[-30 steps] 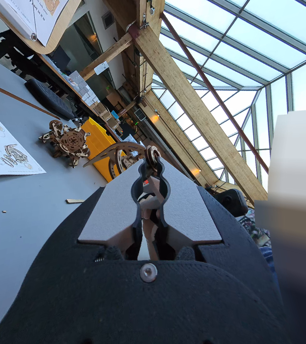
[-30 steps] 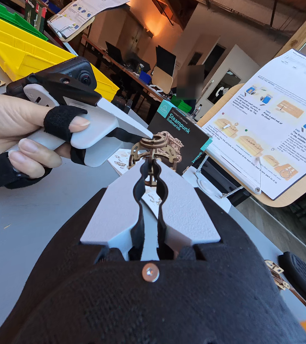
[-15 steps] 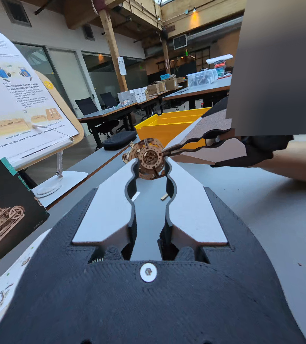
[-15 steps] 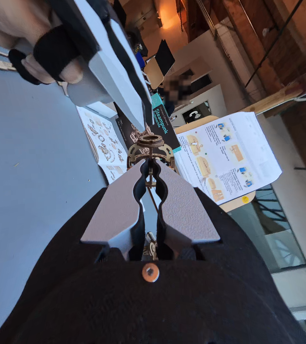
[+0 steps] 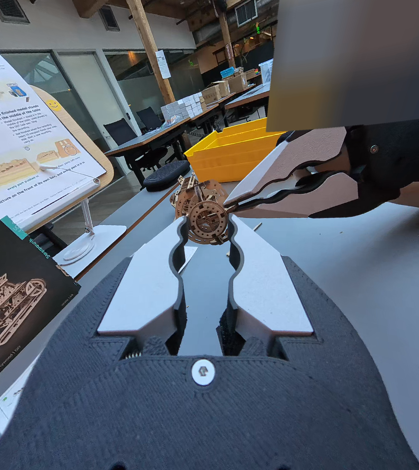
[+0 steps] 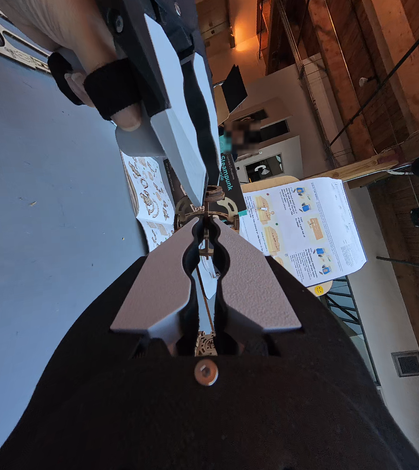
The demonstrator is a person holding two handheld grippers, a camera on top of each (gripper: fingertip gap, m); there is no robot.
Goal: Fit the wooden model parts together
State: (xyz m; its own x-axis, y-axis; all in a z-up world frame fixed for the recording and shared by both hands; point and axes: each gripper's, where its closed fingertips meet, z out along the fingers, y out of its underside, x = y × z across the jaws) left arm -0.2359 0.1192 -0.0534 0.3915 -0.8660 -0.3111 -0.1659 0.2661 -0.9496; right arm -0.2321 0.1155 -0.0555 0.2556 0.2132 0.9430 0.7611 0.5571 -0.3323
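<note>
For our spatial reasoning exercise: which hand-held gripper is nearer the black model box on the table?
Left. The left hand-held gripper sits beside the black box; the right hand-held gripper reaches in from beyond the wooden model, opposite the box.

The black kit box with a printed wooden machine (image 5: 12, 300) is cut off by the left wrist view's left edge, as is the white instruction sheet on its wooden stand (image 5: 25, 142). In the right wrist view, the left tongs (image 6: 204, 193) cover part of the round laser-cut wooden model (image 6: 207, 216); whether their tips touch it cannot be told. The yellow plastic bin (image 5: 228, 152) runs behind a blurred patch.
</note>
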